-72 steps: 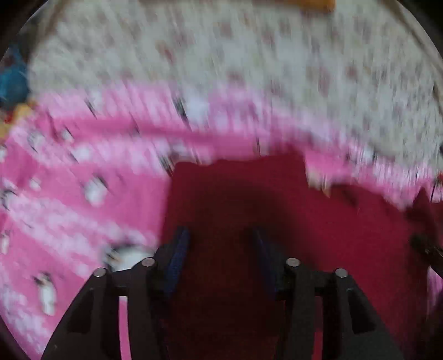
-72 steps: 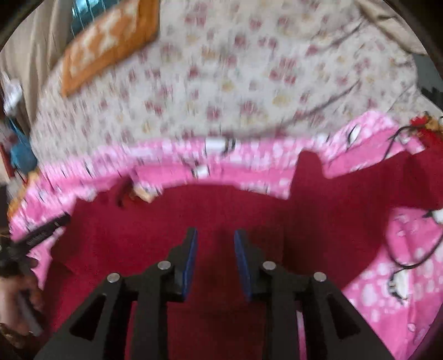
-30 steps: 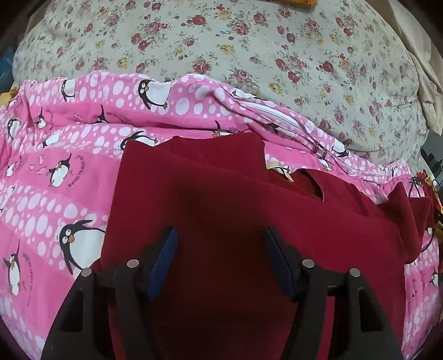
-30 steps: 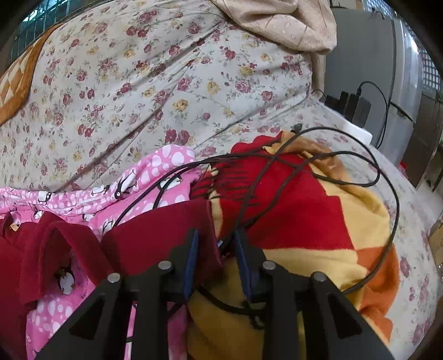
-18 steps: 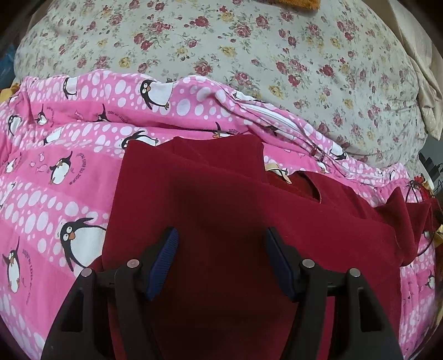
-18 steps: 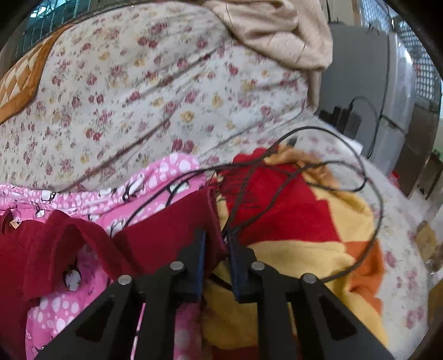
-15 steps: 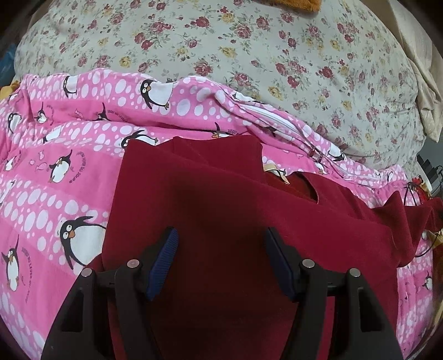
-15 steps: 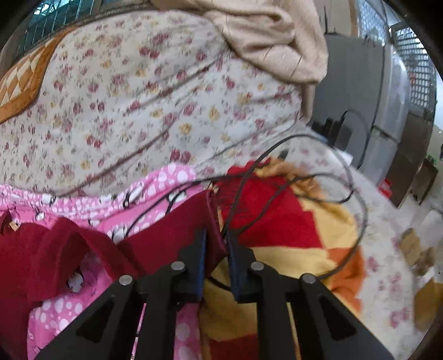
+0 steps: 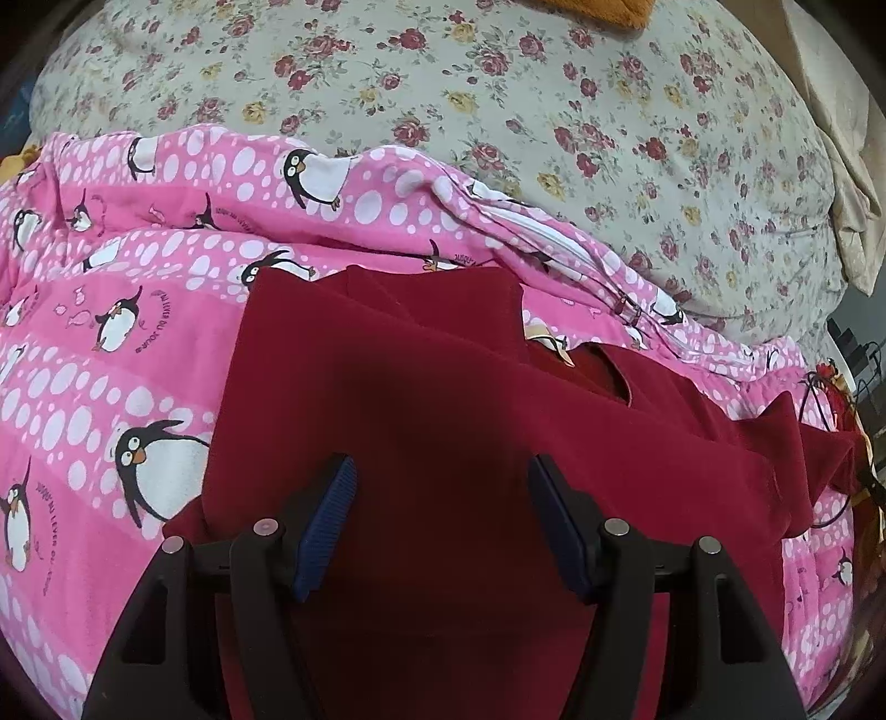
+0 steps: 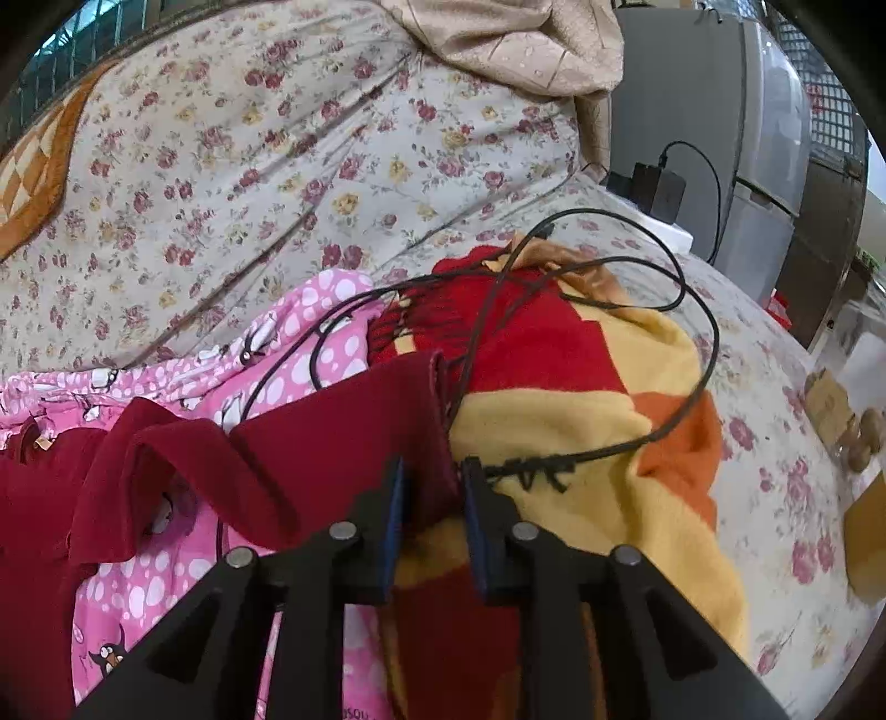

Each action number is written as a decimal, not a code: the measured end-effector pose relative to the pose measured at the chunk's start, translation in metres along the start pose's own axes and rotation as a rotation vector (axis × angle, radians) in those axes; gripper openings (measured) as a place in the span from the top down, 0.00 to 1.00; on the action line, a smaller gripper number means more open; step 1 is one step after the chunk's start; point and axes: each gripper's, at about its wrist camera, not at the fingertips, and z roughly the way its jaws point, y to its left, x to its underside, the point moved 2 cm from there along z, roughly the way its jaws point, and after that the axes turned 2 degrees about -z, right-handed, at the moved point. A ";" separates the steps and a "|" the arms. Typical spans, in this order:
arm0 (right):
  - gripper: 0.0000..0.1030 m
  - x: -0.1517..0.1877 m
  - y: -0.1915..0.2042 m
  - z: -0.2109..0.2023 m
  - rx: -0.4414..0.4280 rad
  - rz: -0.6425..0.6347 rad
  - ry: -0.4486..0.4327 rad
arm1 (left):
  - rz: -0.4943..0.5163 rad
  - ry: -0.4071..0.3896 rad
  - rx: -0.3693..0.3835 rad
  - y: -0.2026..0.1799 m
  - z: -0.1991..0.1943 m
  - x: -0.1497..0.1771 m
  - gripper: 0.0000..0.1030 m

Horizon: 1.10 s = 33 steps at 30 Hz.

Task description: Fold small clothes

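A dark red top (image 9: 443,387) lies spread on a pink penguin blanket (image 9: 111,288), neck opening and label toward the right. My left gripper (image 9: 443,498) hovers open just over its body, with only flat cloth below the pads. In the right wrist view the top's sleeve (image 10: 343,437) stretches from the left to my right gripper (image 10: 433,487). The sleeve's cuff end sits between the blue pads and fills the narrow gap. Those jaws are opening slightly while the cloth still touches both pads.
A black cable (image 10: 692,310) loops over a red, yellow and orange blanket (image 10: 581,421) just beyond the right gripper and runs close to the cuff. A floral bed sheet (image 9: 498,111) covers the far side. A charger (image 10: 659,188) and beige cloth (image 10: 515,44) lie at the back right.
The right gripper closed on the sleeve's cuff, drew it a little rightward and upward, and its jaws now stand slightly wider. The left gripper and the top's body stayed put.
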 end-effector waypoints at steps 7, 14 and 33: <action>0.92 -0.011 0.012 -0.019 0.043 -0.035 -0.052 | -0.005 -0.001 0.005 0.000 -0.001 0.000 0.53; 0.93 -0.069 0.055 -0.105 -0.003 0.031 -0.333 | -0.020 0.001 0.016 0.001 -0.003 -0.001 0.53; 0.93 0.018 0.407 -0.026 -0.608 -0.157 0.000 | -0.134 -0.119 0.036 0.027 -0.027 -0.020 0.53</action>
